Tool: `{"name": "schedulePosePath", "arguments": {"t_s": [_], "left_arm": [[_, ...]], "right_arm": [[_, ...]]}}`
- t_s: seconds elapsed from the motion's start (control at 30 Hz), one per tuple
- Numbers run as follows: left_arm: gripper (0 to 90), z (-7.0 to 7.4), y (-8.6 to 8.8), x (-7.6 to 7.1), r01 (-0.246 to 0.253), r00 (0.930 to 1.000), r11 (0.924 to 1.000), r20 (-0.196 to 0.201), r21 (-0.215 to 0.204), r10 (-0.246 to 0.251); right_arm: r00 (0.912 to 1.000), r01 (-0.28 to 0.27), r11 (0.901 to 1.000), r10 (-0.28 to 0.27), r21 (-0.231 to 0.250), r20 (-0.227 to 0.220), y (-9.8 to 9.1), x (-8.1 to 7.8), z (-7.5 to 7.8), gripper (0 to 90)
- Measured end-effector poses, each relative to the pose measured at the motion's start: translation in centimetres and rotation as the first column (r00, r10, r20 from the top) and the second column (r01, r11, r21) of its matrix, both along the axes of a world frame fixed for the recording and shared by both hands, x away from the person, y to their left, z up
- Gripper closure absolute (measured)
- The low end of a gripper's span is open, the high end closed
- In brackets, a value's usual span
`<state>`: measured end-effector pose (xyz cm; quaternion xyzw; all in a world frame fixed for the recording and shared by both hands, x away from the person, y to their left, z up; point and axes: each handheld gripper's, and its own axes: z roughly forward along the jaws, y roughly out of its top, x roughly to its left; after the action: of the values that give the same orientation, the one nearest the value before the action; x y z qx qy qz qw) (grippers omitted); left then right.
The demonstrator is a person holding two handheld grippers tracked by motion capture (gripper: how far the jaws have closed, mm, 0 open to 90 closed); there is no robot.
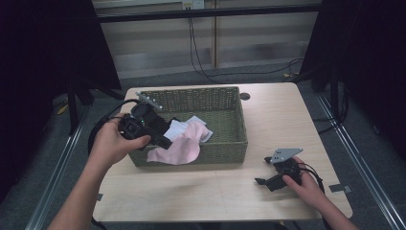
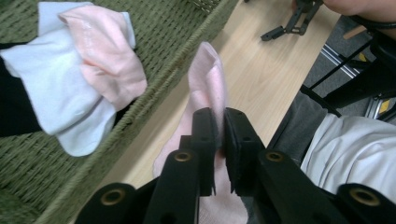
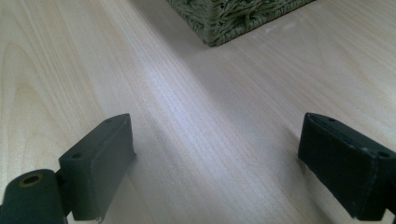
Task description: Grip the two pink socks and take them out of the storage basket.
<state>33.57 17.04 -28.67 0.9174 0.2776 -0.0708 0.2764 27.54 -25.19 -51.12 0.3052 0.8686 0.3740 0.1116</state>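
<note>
A pink cloth (image 1: 174, 151) hangs over the front wall of a green woven basket (image 1: 239, 115). My left gripper (image 1: 165, 143) is shut on it. In the left gripper view the pads (image 2: 205, 126) pinch the pink cloth (image 2: 208, 70) just outside the basket wall (image 2: 177, 42). Inside the basket lie a white cloth (image 2: 60, 102), a second pink cloth (image 2: 112, 51) and something black (image 2: 14, 107). My right gripper (image 1: 264, 170) rests low over the table at the front right, open with nothing between its fingers (image 3: 100, 158).
The light wooden table (image 1: 268, 115) has bare room right of the basket and along its front edge. In the right gripper view the basket's corner (image 3: 233, 18) lies ahead. Black stands and cables surround the table.
</note>
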Motion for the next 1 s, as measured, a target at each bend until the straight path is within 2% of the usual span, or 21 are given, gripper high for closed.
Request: {"name": "schedulePosePath", "arguments": {"t_s": [0.1,0.17,0.23,0.5,0.6,0.7,0.8,1.0], "left_arm": [[69.3,-0.3,-0.2,-0.3,0.024,0.9996,0.9996,0.018,-0.016,-0.024],[60.9,-0.4,-0.4,-0.3,0.029,0.9988,0.9995,0.038,-0.008,-0.029],[58.7,-0.7,-0.7,0.1,0.022,0.999,0.9997,0.039,0.006,-0.022],[54.0,-2.1,-1.3,2.5,-0.017,0.9984,0.9999,0.055,-0.001,0.017],[52.2,-2.6,-1.4,3.5,-0.046,0.9962,0.9989,0.075,0.007,0.045],[50.5,-3.1,-1.5,4.3,-0.07,0.9945,0.9976,0.078,-0.003,0.07],[50.3,-3.6,-1.7,5.2,-0.088,0.9922,0.996,0.089,0.01,0.087],[49.4,-4.5,-2.1,6.8,-0.112,0.99,0.9937,0.087,0.007,0.111]], "right_arm": [[1.0,0.0,1.0,0.0,0.0,0.0,0.0,0.0,0.0,9.8],[1.0,0.0,1.0,0.0,0.0,0.0,0.0,0.0,0.0,9.8],[1.0,0.0,1.0,0.0,0.0,0.0,0.0,0.0,0.0,9.8],[1.0,0.0,1.0,0.0,0.0,0.0,0.0,0.0,0.0,9.7],[1.0,0.0,1.0,0.0,0.0,0.0,0.0,0.0,0.0,9.7],[1.0,0.0,1.0,0.0,0.0,0.0,0.0,0.0,0.0,9.8],[1.0,0.0,1.0,0.0,0.0,0.0,0.0,0.0,0.0,9.8],[1.0,0.0,1.0,0.0,0.0,0.0,0.0,0.0,0.0,9.8]]}}
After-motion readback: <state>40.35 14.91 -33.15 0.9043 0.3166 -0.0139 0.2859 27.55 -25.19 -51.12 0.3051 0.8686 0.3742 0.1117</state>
